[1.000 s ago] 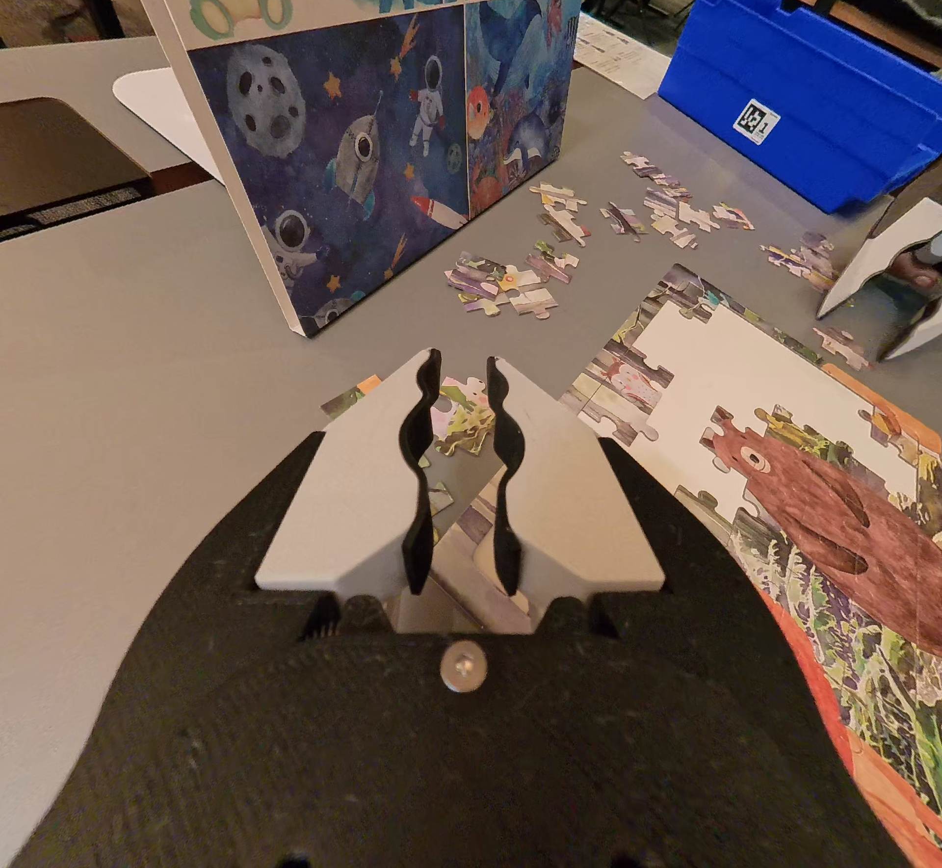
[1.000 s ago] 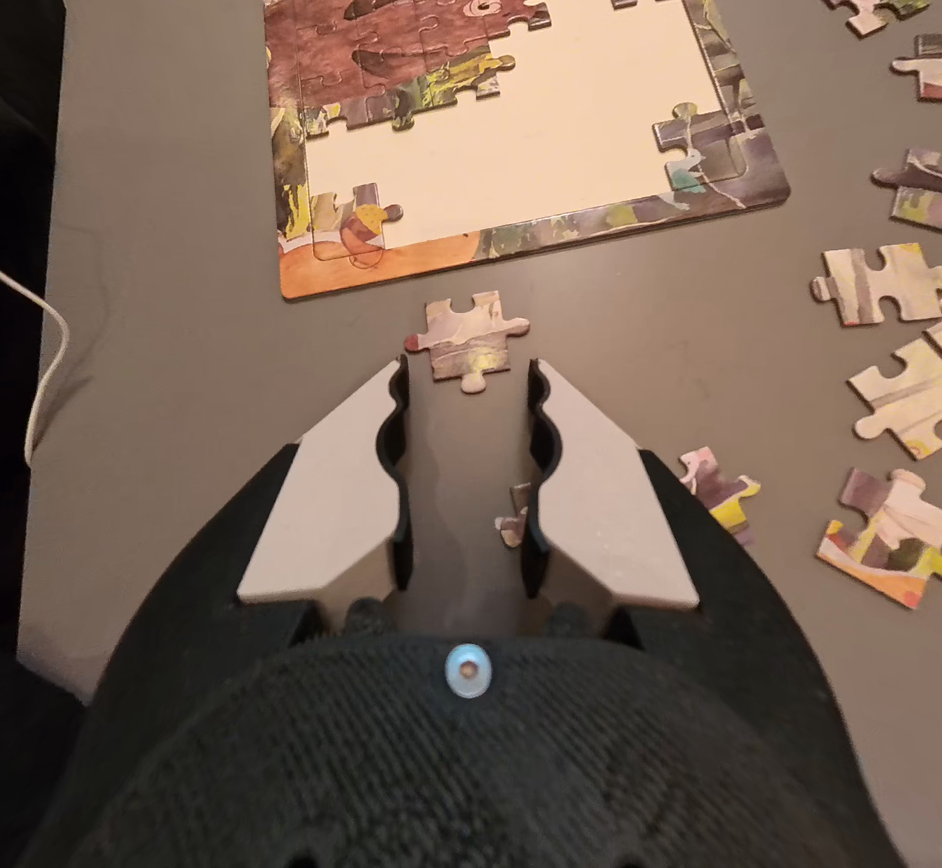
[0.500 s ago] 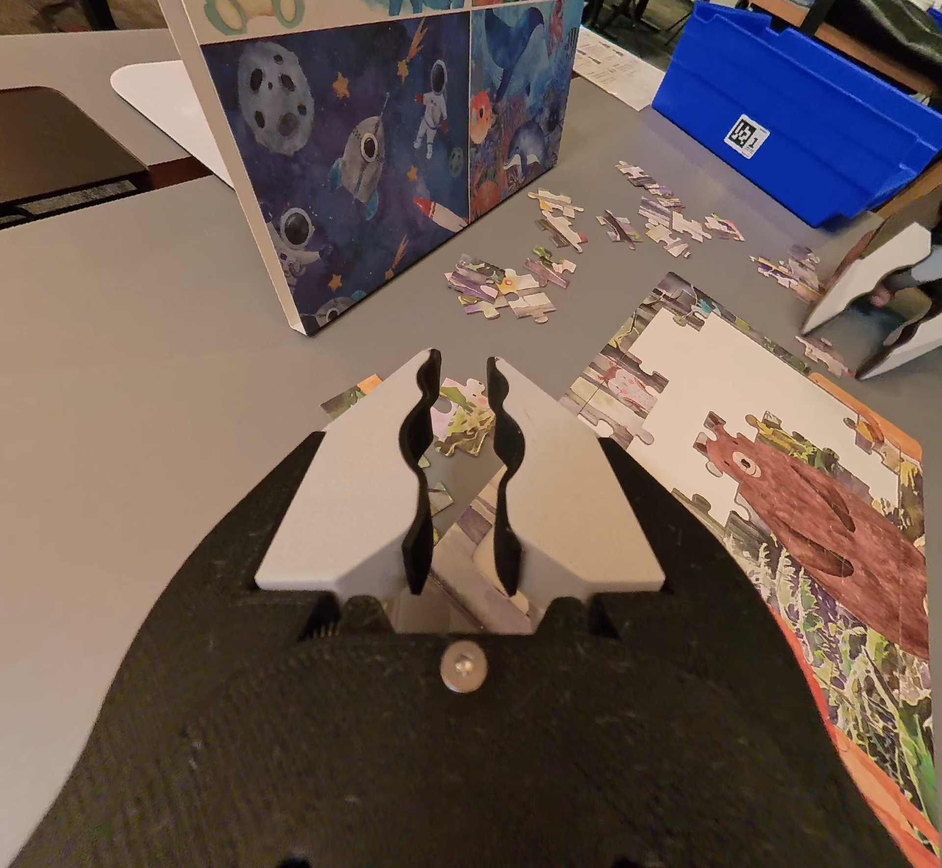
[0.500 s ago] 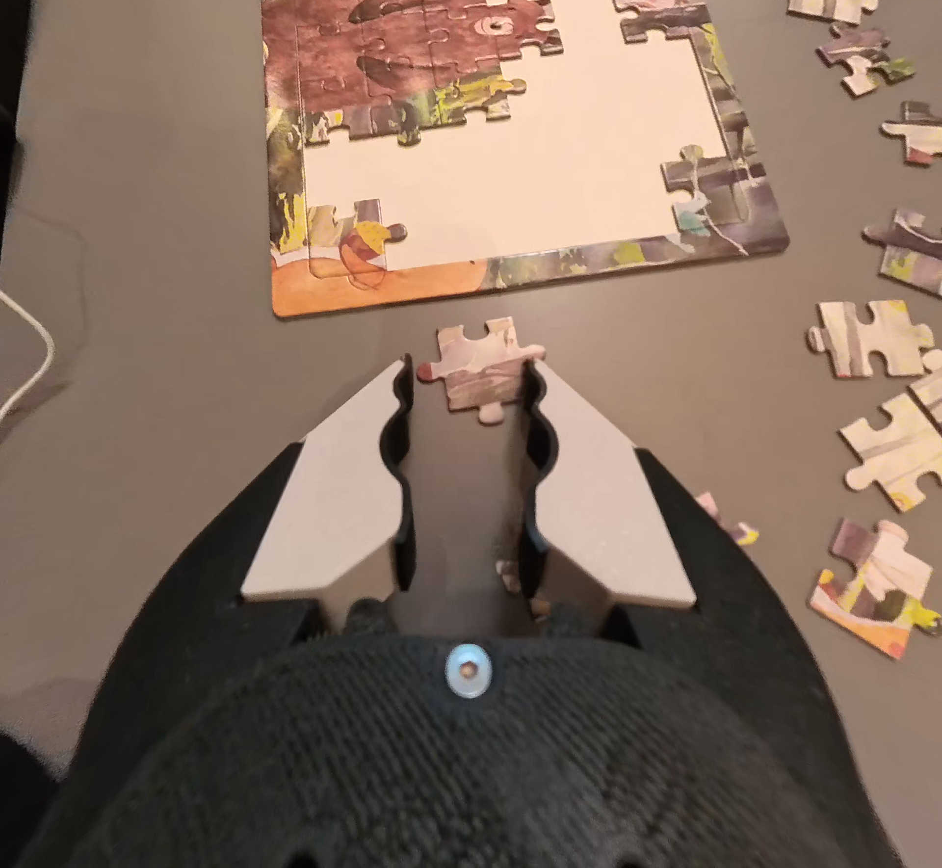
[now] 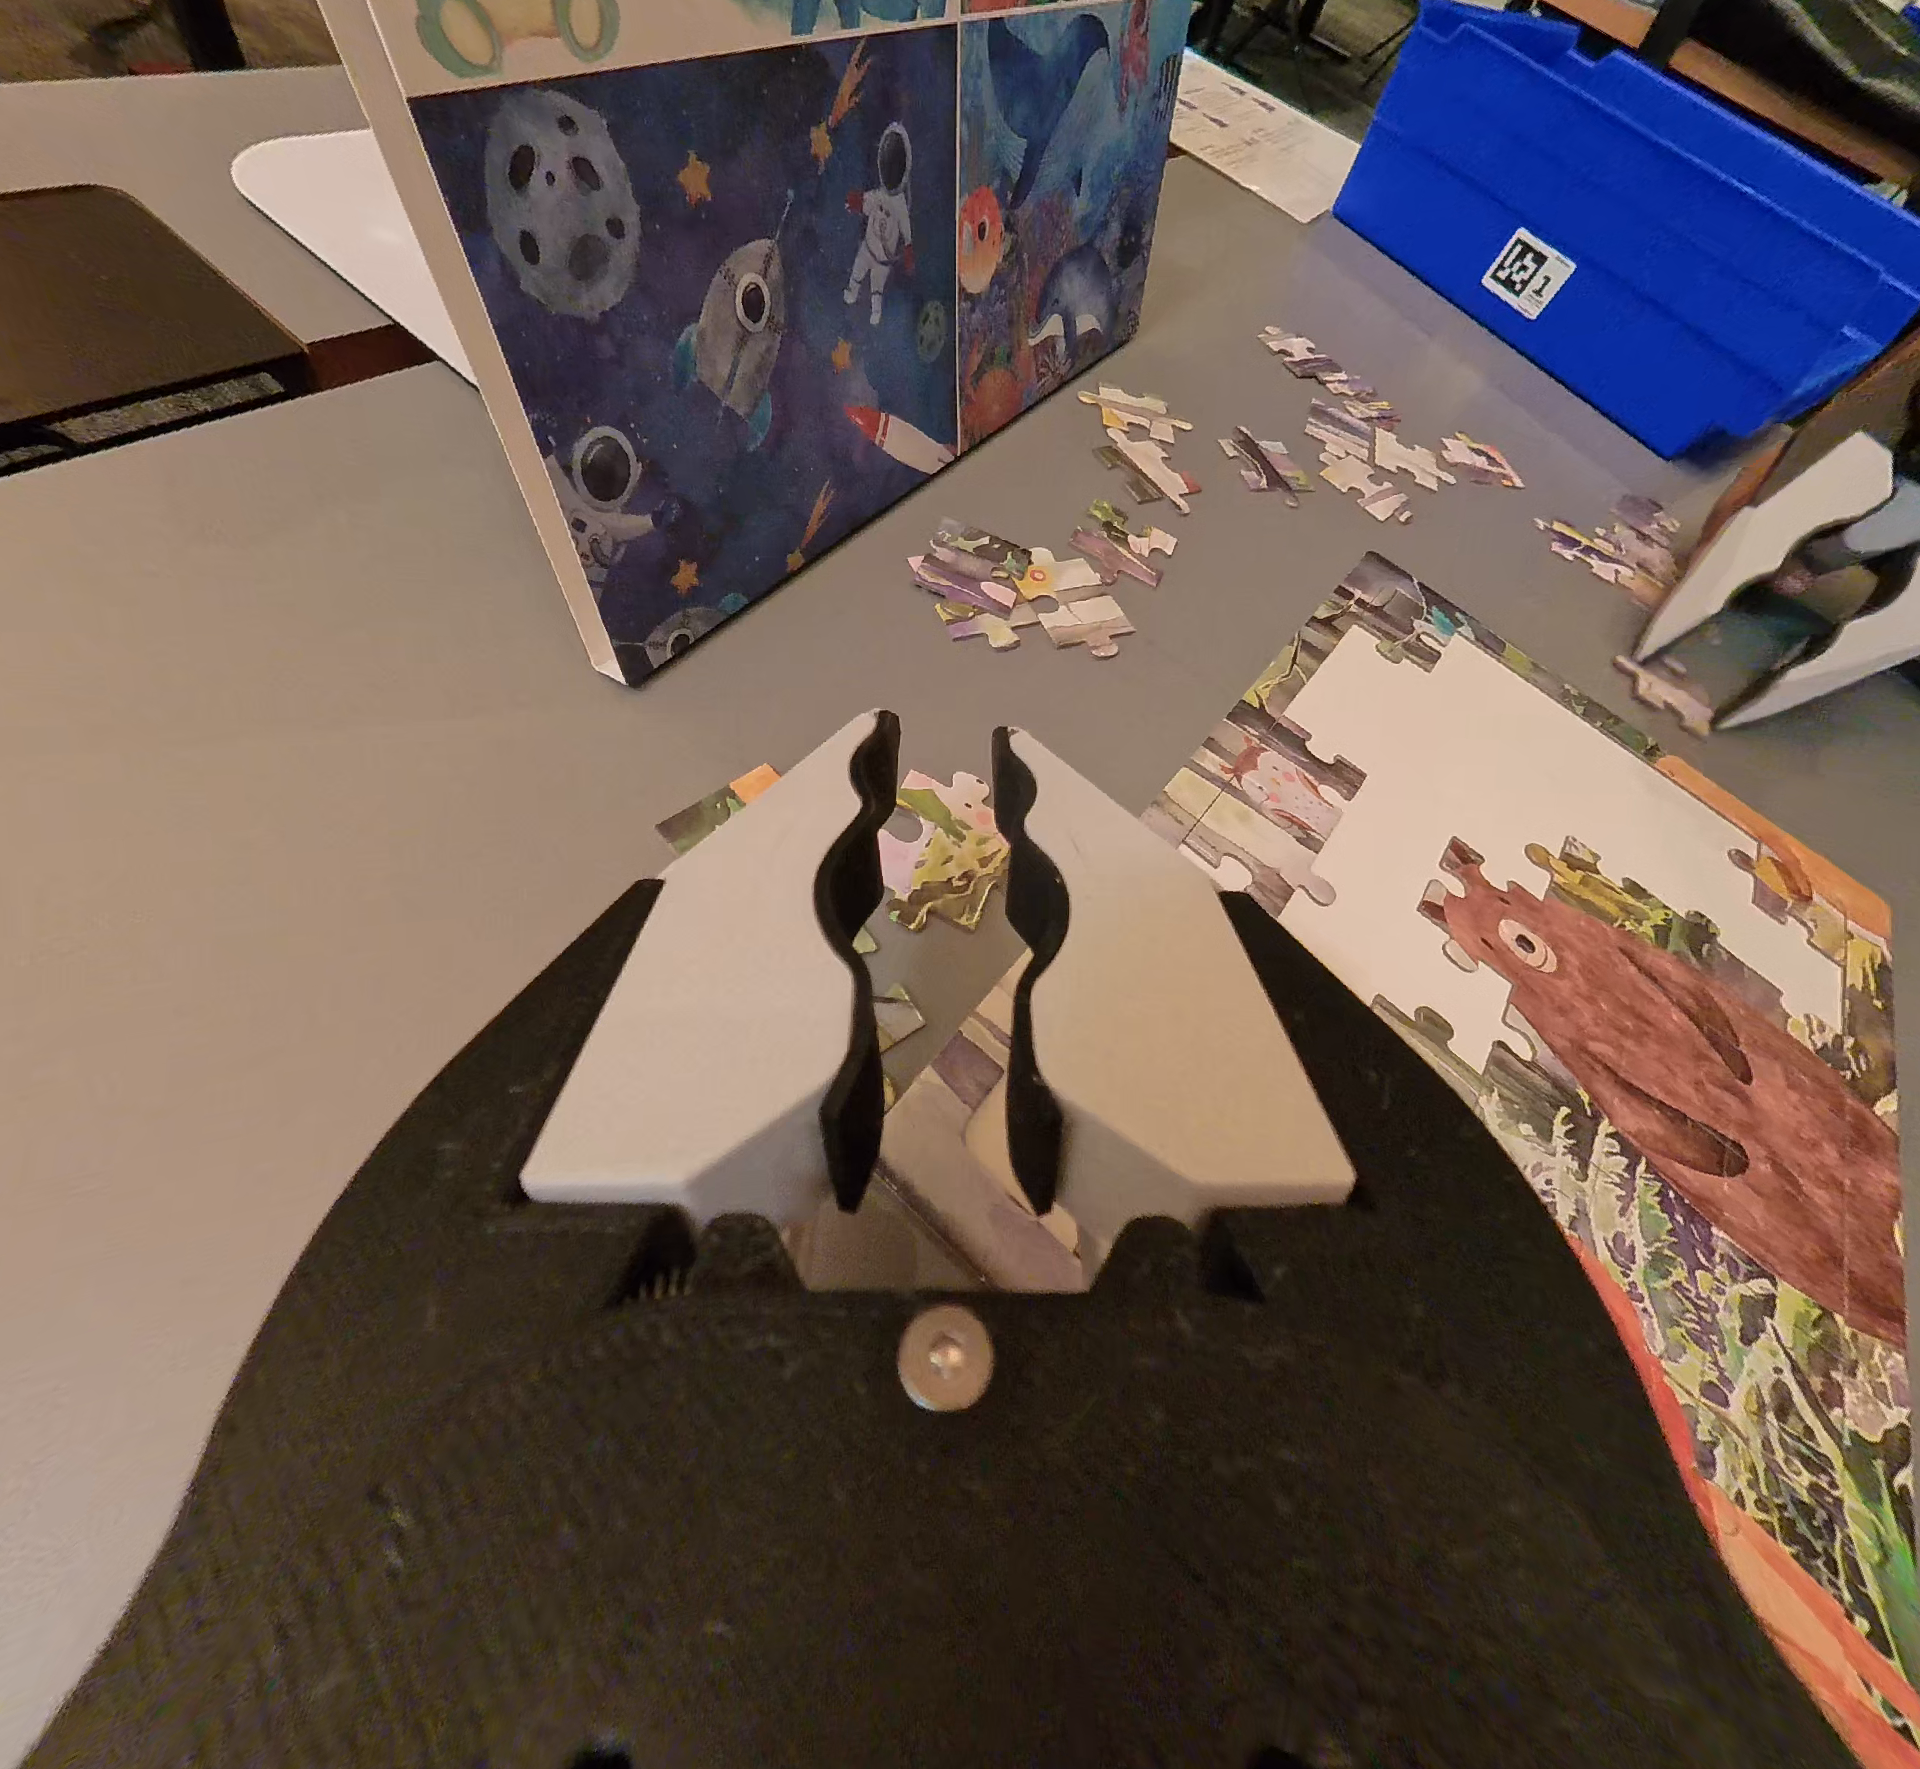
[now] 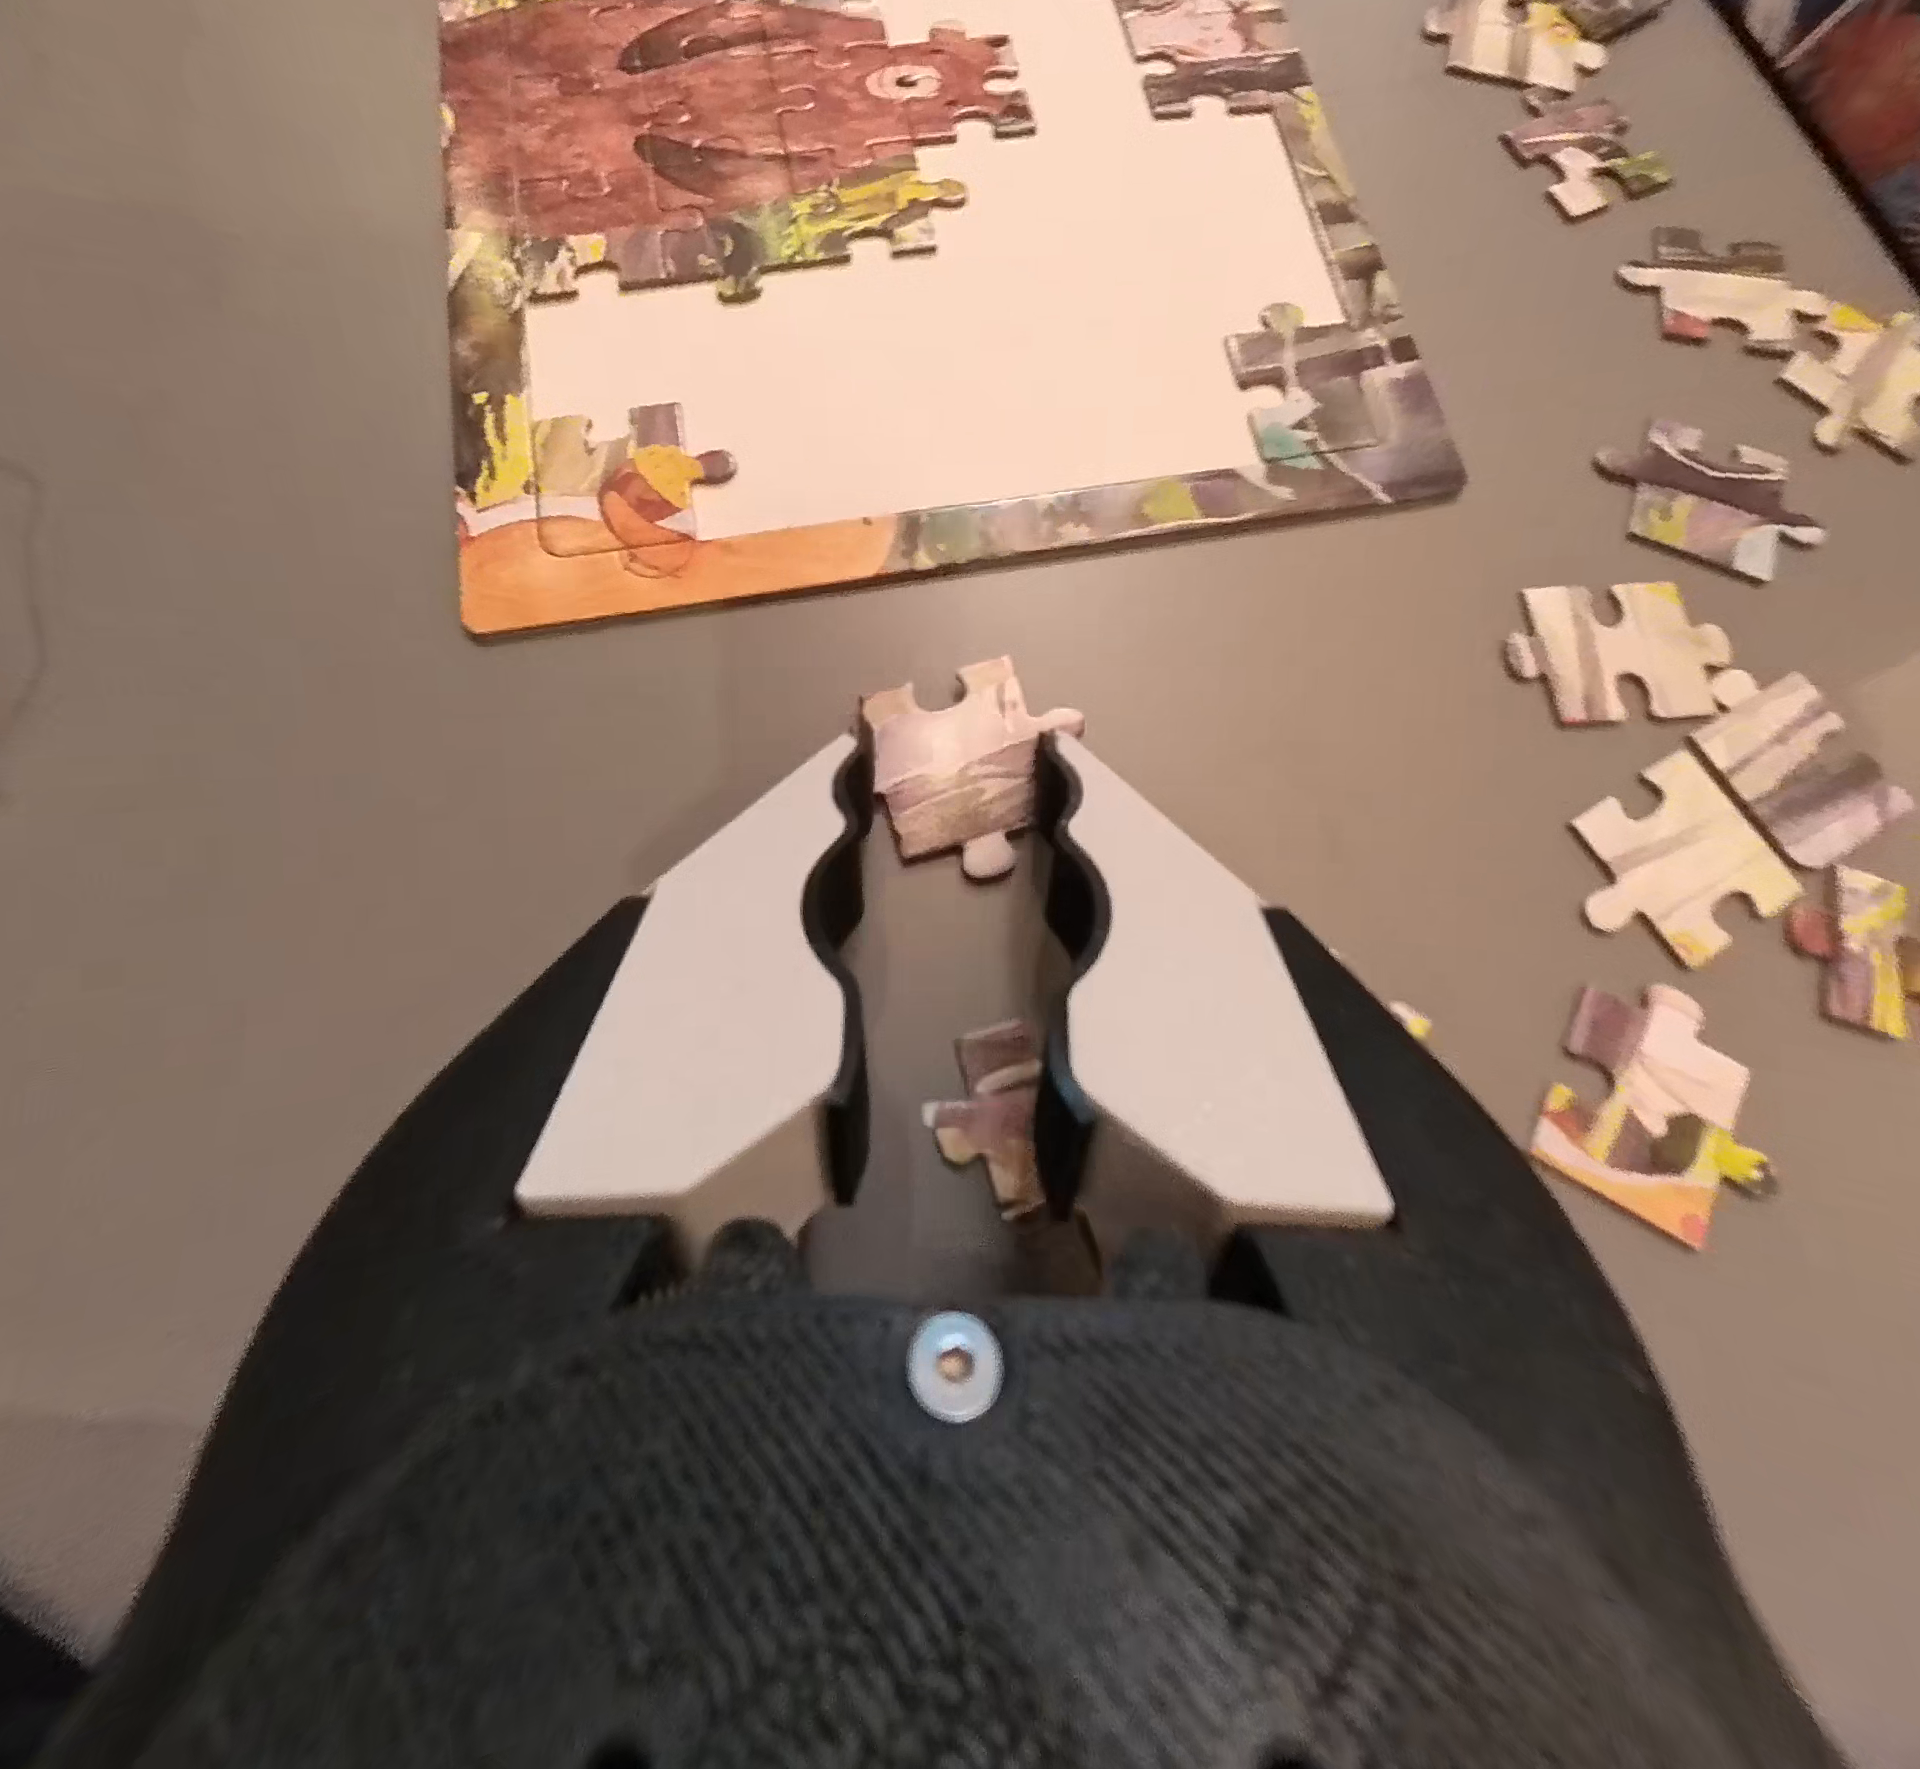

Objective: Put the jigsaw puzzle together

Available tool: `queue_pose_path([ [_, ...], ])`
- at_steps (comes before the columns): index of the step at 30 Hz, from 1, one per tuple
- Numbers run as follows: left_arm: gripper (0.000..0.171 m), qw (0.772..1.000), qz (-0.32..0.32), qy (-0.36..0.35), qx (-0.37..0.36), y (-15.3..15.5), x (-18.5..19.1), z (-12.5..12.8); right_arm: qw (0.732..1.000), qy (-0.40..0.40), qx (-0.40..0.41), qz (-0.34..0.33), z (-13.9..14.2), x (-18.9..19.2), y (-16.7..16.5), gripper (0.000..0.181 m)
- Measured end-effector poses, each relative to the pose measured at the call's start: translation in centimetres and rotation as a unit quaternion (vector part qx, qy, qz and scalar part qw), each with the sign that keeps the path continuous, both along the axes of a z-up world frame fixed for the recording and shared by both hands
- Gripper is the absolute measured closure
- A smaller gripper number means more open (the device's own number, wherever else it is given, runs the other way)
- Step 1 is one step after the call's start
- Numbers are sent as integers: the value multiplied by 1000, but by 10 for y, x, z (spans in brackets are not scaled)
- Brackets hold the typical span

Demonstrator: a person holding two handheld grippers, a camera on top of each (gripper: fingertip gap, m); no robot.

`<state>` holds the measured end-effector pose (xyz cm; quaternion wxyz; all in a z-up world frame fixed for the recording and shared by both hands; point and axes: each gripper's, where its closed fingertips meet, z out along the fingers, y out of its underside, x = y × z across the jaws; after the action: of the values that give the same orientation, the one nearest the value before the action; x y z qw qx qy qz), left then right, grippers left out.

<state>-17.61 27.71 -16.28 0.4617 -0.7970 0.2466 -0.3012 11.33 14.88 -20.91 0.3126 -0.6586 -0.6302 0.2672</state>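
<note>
Our left claw [image 5: 943, 763] hovers with a narrow gap and nothing in it, parked over loose pieces beside the puzzle tray's [image 5: 1475, 763] corner, leaving the board clear. Our right claw [image 6: 954, 763] pinches a greyish puzzle piece [image 6: 958, 769] at its tips, near the tray's [image 6: 665, 592] orange edge, ready to place.

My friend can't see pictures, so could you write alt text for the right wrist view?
A handheld two-finger right gripper pinches a grey-and-cream jigsaw piece between its fingertips, just short of a half-finished puzzle board showing a brown bear. Loose pieces lie scattered on the grey table to the right.
</note>
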Motion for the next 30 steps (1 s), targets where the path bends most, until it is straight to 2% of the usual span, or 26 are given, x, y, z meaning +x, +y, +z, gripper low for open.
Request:
queue_pose_path([
  [5, 156, 1000, 0, 1, 0, 0, 0, 0, 997, 71, 13, -25, 30, -4, 12, 151],
  [9, 157, 1000, 2, -1, -1, 1, -1, 0, 990, 130, 42, -35, 63, -37, 17, 152],
  [12, 157, 1000, 3, -3, -1, 1, -1, 0, 984, 166, 43, -48, 78, -74, 22, 152],
  [15, 157, 1000, 4, -3, 1, 1, -1, 1, 985, 155, 41, -67, 74, -110, 30, 152],
  [18, 157, 1000, 3, -2, 3, 0, -1, 1, 987, 92, 89, -95, 58, -134, 50, 152],
  [20, 157, 1000, 3, -2, 3, 0, -1, 1, 988, 62, 115, -87, 52, -149, 56, 152],
  [26, 157, 1000, 2, -8, 0, 0, -1, 2, 992, 6, 107, -72, 30, -175, 58, 152],
  [28, 157, 1000, 1, -10, -2, 0, -1, 2, 992, -8, 104, -66, 21, -175, 54, 181],
  [30, 157, 1000, 0, -13, -3, 0, 0, 2, 992, -17, 107, -68, 15, -174, 52, 181],
])
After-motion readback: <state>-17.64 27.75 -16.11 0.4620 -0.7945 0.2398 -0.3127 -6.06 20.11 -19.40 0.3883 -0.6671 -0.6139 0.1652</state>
